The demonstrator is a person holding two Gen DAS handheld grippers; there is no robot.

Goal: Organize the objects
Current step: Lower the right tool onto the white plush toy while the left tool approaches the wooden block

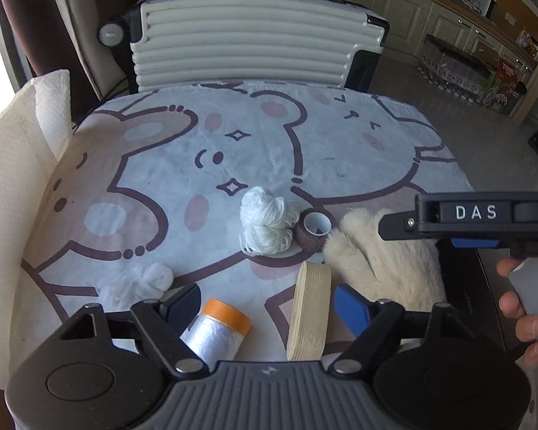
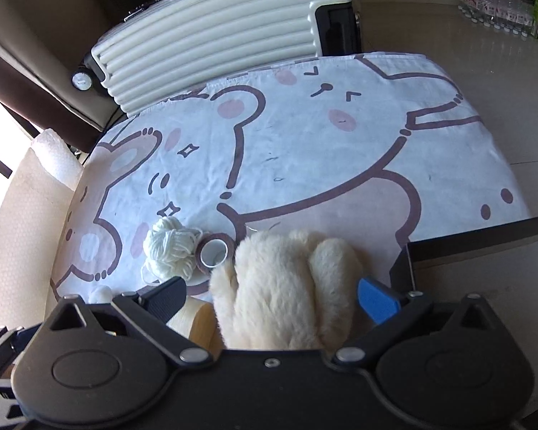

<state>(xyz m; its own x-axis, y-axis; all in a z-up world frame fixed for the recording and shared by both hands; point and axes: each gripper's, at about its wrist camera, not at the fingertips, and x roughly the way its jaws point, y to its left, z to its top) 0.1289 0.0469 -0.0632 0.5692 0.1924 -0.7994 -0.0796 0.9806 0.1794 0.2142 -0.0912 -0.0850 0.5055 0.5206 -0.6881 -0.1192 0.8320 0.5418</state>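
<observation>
On the near edge of the table, over the bear-print cloth (image 1: 233,136), the things to organize lie close together: a ball of white yarn (image 1: 267,220), a brown tape roll (image 1: 312,228) touching it, a fluffy cream plush (image 2: 287,286), a pale wooden block (image 1: 310,313), an orange-capped roll of plastic film (image 1: 217,333) and a small white net bundle (image 1: 140,281). The right gripper (image 2: 272,295) has its fingers wide apart, one on each side of the plush, and they do not press it yet. The left gripper (image 1: 269,304) is also spread open, with the film roll and the block between its fingers.

I judge the step in hand is to take the plush. To do it well, the right fingers should go low and close on the thick middle of the body, not only on the fur, because fur slips. The tape roll lies just beside the plush, so the closing should be slow, so that the roll is not pushed. Behind the table stands a ribbed cream suitcase (image 2: 211,25).
</observation>
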